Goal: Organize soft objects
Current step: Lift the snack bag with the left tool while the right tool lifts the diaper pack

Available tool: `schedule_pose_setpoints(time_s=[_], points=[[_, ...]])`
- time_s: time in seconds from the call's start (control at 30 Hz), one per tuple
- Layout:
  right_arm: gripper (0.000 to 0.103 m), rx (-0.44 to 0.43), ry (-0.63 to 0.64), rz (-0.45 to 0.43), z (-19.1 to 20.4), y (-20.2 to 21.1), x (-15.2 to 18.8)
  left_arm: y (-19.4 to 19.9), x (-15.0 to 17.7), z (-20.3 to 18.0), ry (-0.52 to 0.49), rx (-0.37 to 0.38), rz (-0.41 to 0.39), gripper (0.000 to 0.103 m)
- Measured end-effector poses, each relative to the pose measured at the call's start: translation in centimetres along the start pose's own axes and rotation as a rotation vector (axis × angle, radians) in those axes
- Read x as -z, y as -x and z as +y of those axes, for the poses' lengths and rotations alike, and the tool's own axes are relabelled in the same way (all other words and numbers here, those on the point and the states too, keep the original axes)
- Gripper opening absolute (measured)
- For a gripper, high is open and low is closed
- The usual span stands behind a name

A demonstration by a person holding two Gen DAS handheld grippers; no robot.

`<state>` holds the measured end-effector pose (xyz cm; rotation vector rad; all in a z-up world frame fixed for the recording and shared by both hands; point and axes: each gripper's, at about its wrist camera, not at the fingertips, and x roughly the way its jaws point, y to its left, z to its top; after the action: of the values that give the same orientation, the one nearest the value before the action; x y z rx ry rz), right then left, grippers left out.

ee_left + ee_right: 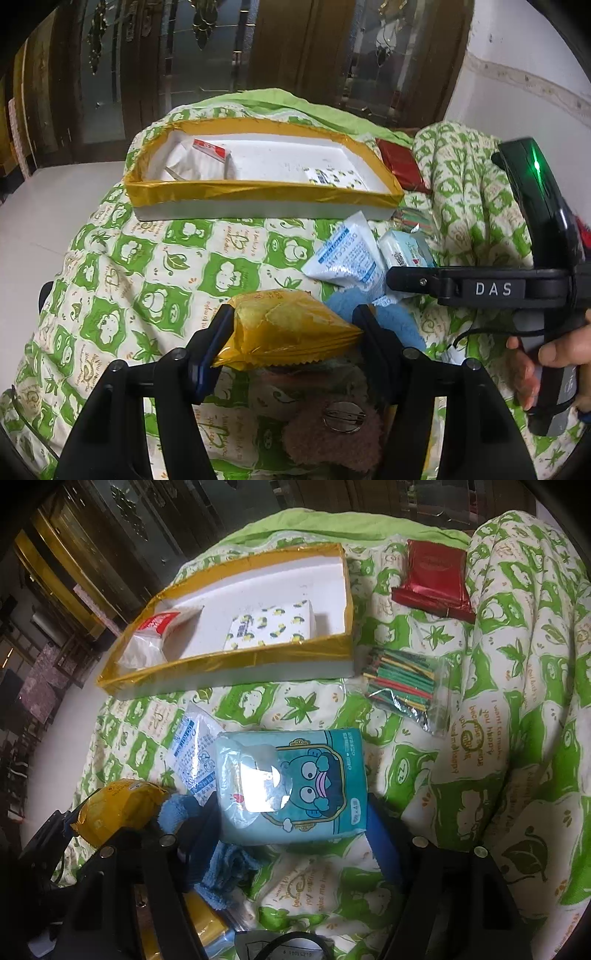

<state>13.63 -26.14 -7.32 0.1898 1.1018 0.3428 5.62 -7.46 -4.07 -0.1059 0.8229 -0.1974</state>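
1. Green-and-white patterned quilt (295, 709) covers the bed you work on, with dark wooden doors behind it.
2. Your left gripper (291, 328) is clamped on a yellow crinkly snack packet (288, 332), both pads pressing its sides.
3. Your right gripper (295, 812) straddles a teal cartoon-printed tissue pack (291, 786); the jaws sit against its sides, but you cannot tell whether they press.
4. A white foam tray with gold taped rim (236, 661) lies beyond, holding a lemon-printed tissue pack (269, 626) and a red-and-white plastic pouch (155, 635).
5. A white desiccant sachet (343, 258) lies beside the teal pack; a red foil packet (432, 579) and a bag of coloured sticks (402, 683) lie right of the tray.
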Motion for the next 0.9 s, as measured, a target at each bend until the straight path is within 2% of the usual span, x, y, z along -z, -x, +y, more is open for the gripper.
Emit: schedule_pose_setpoints(time_s=[0.23, 0.53, 0.9], points=[[0.078, 0.028, 0.066, -0.097, 1.1, 2.0, 0.0, 1.5, -0.5, 1.3, 0.041, 0.008, -0.046, 0.065], [0.078, 0.025, 0.064, -0.095, 1.1, 2.1, 0.0, 2.5, -0.6, 3.3, 0.113, 0.008, -0.064, 0.065], [0.078, 0.023, 0.062, -0.093, 1.1, 2.1, 0.0, 2.4, -0.5, 3.2, 0.106, 0.008, -0.058, 0.065]])
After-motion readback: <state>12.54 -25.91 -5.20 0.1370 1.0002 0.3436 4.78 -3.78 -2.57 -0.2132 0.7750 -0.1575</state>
